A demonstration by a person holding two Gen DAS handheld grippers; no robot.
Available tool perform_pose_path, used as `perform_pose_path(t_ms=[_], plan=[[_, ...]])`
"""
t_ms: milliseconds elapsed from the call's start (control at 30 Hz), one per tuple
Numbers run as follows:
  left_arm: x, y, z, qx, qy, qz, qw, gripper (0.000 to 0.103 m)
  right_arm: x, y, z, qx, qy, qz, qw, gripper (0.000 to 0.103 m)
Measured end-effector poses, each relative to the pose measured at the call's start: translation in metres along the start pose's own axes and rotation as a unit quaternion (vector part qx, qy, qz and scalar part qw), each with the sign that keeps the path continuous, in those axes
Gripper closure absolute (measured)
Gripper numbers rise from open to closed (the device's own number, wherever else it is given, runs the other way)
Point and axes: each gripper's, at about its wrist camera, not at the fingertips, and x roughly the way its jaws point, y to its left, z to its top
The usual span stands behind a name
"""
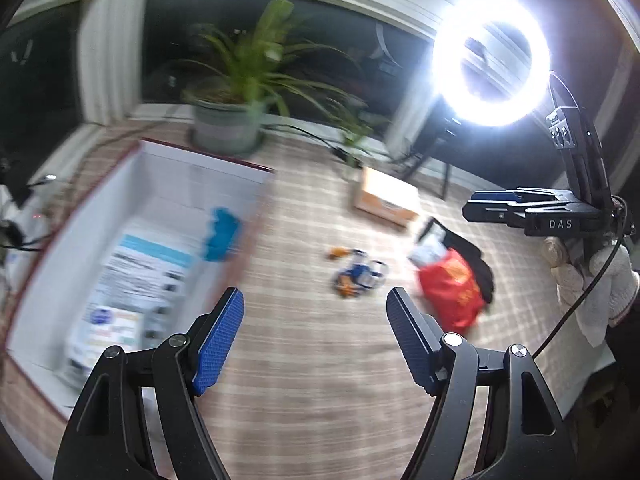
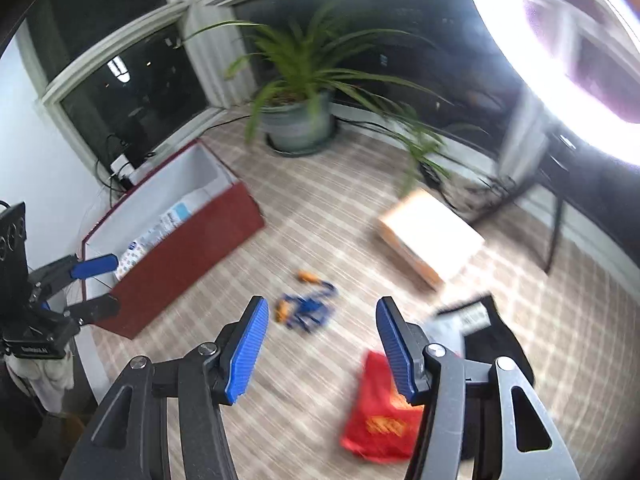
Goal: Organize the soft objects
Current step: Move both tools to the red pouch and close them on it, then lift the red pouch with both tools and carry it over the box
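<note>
A beige checked cloth covered the tabletop under dark window panes and a glaring ring light in the left wrist view. The left claw hung spread above bare cloth, nothing between its blue pads. To its left stood a dark-red-rimmed open box with a white inside, holding a printed white-and-blue packet and a small blue soft item. Ahead lay a little blue-and-orange fabric bundle, and right of that a red cloth pouch with gold print touching a black cloth. A small cardboard box sat farther back, a potted green plant by the window. At the right edge a white-gloved hand carried the right claw, seen side-on. In the right wrist view the same cloth was blurred. The right claw stood partly spread and empty, the red pouch just beneath its right pad, the black cloth beside it, the bundle ahead. The red box stood at the left, the left claw at its near end, spread.
</note>
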Motion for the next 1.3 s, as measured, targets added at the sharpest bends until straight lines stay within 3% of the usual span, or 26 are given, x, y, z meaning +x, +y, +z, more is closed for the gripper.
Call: perform_pose_path(t_ms=[300,700,1067,1300], plan=[[0.061,-0.076,-0.017,-0.005,0.043,-0.071,0.9966,0.029,-0.011,-0.082,-0.056,0.076,0.008,0.019,0.997,0.051],[0.137,-0.133,-0.037,-0.047,0.11,-0.141,0.9828,0.029,0.028,-0.121,-0.093,0.129,0.039,0.097,0.986,0.051],[0.183,-0.152,-0.046,-0.068,0.151,-0.146,0.9753,0.029,0.066,-0.133,-0.1,0.151,0.074,0.121,0.978,0.049],[0.191,-0.155,-0.046,-0.072,0.14,-0.143,0.9772,0.029,0.074,-0.133,-0.103,0.148,0.086,0.124,0.977,0.048]])
